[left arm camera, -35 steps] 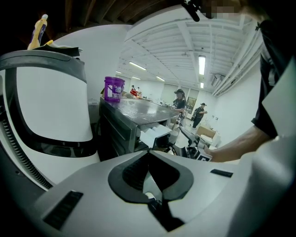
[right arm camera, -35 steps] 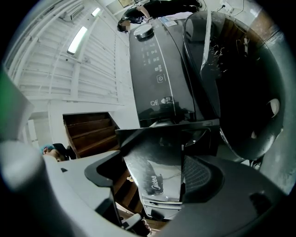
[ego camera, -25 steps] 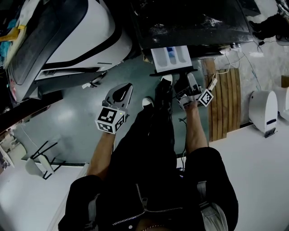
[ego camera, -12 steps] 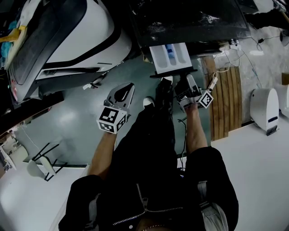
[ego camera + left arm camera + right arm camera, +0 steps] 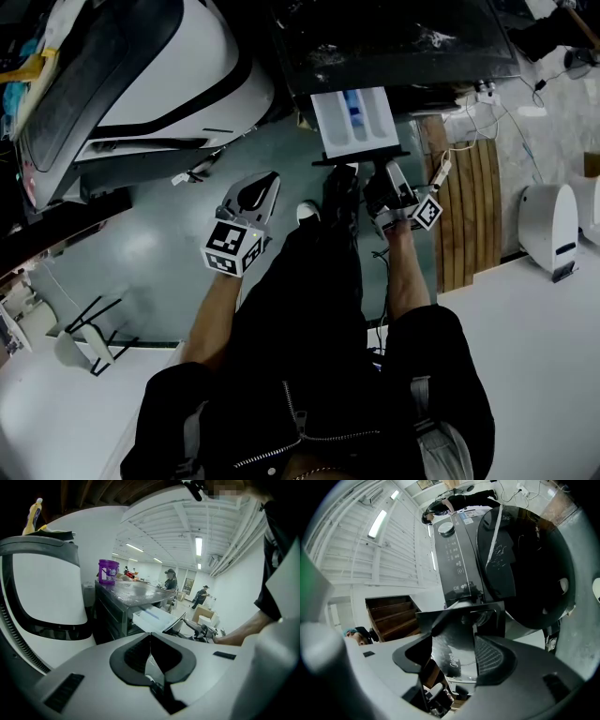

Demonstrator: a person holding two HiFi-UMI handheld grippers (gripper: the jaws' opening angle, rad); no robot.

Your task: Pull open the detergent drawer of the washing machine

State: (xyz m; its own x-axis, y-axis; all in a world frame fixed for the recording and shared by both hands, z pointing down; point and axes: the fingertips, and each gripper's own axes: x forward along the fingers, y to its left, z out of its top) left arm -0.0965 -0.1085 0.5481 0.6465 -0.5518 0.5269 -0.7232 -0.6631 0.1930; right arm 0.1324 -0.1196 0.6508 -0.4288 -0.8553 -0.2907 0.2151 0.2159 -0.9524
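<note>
The white detergent drawer [image 5: 354,120] stands pulled out from the dark washing machine [image 5: 394,47], its dark front panel [image 5: 361,156] facing me. My right gripper [image 5: 382,172] is just below that panel. In the right gripper view the glossy drawer front [image 5: 454,660] lies between the jaws of my right gripper [image 5: 452,641]. The jaws have just been closing round it, and I see no pad pressing on it. My left gripper [image 5: 269,178] hangs apart to the left, shut and empty, with its fingertips meeting [image 5: 150,637]. The open drawer [image 5: 152,618] shows beyond it.
A big white and black appliance [image 5: 159,84] fills the left. A wooden slat board [image 5: 464,206] and a white device [image 5: 548,230] lie to the right. A purple bucket [image 5: 108,571] stands on the machine's top. My own legs and shoes [image 5: 307,211] are below the drawer.
The right gripper has edged a little closer to the drawer's front panel. The left gripper has kept its place.
</note>
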